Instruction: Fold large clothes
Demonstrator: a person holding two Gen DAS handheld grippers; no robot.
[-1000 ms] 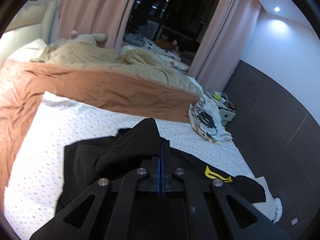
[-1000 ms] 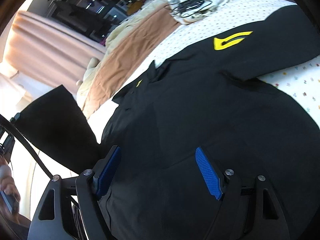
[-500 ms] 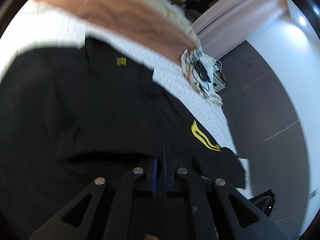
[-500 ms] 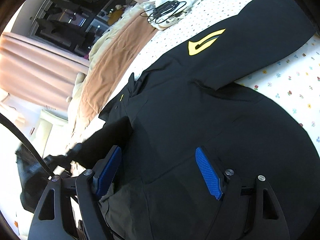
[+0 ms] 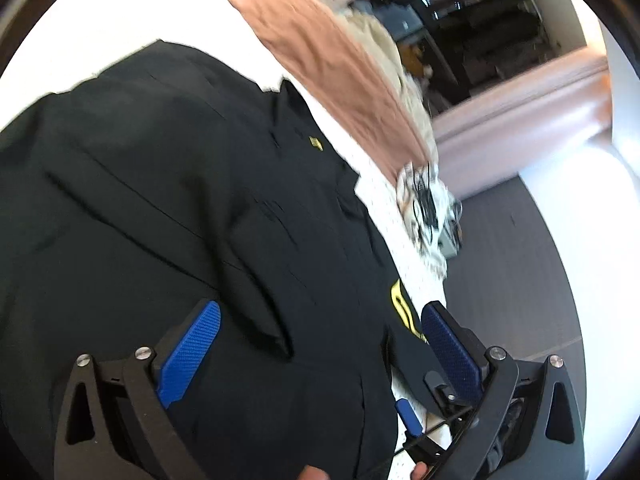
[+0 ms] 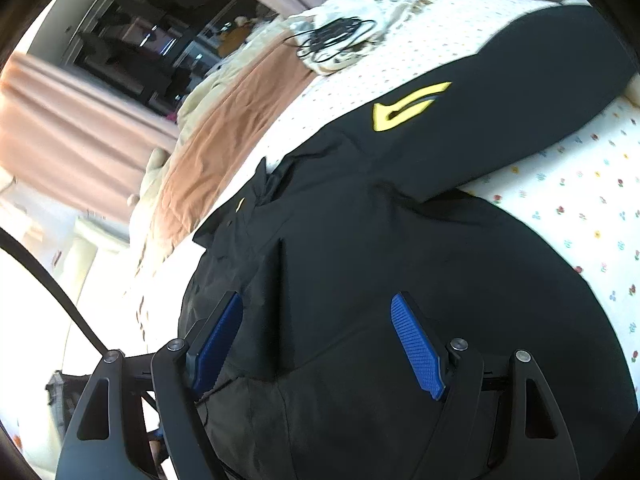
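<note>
A black jacket (image 5: 200, 200) with yellow logos lies spread on the flower-print bed sheet (image 6: 580, 208). My left gripper (image 5: 320, 308) hovers low over its body, and its jaws are opening wide. The folded-over sleeve (image 5: 256, 300) lies loose on the jacket between them, and neither pad presses it. My right gripper (image 6: 316, 298) stands open just above the jacket (image 6: 400, 240), with nothing pinched. The other sleeve, marked with a yellow logo (image 6: 408, 106), stretches out flat toward the bed's far corner.
A brown blanket (image 5: 332, 52) and beige bedding lie bunched beyond the jacket. A pale cloth with a tangle of black cables (image 6: 336, 40) sits on the bed's corner. Dark floor (image 5: 512, 260) runs past the bed edge. Pink curtains (image 6: 60, 120) hang behind.
My left gripper came down with the black sleeve, laid it across the jacket and let go, its jaws going from shut to wide. The right gripper barely shifted.
</note>
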